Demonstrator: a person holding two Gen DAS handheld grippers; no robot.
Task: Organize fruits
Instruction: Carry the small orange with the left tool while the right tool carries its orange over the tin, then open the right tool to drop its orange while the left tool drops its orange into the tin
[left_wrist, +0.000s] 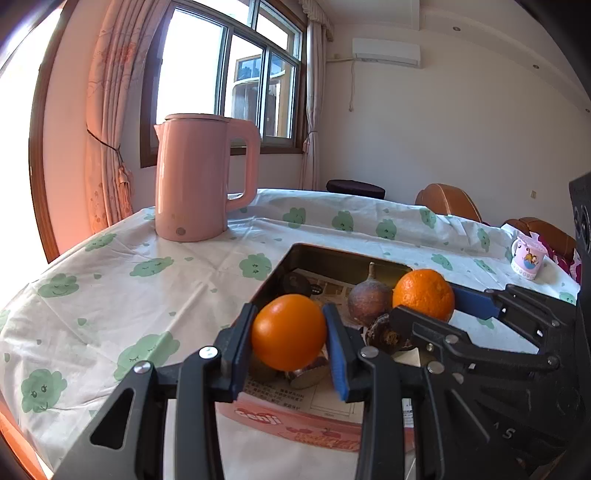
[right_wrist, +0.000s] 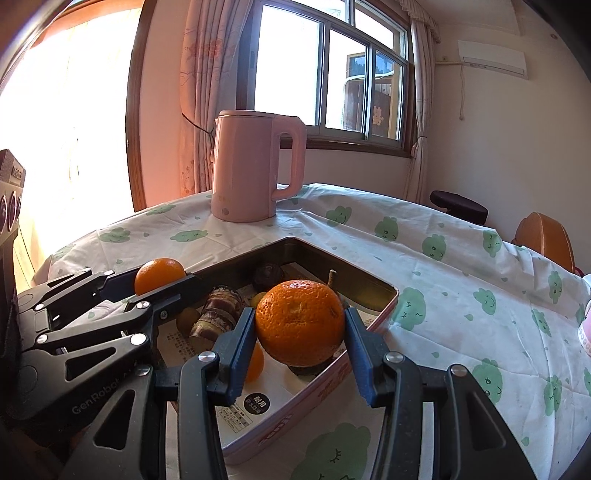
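nearest thing in the left wrist view is the left gripper (left_wrist: 290, 332), clamped on a smooth orange (left_wrist: 289, 331) and holding it just over the near edge of the pink tin box (left_wrist: 295, 424). the right gripper (right_wrist: 301, 328) is doing the same with a bigger, bumpier orange (right_wrist: 301, 322), pads tight on both sides, hanging over the box too.

so both grippers are closed on fruit, neither one is free.

progress wise i'd say it's a fair way in. the box already has stuff lying on its paper lining: a brownish round fruit with a stem (left_wrist: 369, 301), a dark wrinkly one (left_wrist: 388, 334), a chunk of what looks like cane (right_wrist: 218, 314), plus a few small bits i can't make out. the two oranges look like what's left to drop in. i don't see any loose fruit on the surface (left_wrist: 147, 295), just a pink kettle (left_wrist: 199, 177) and a little mug (left_wrist: 528, 258) off to the side.
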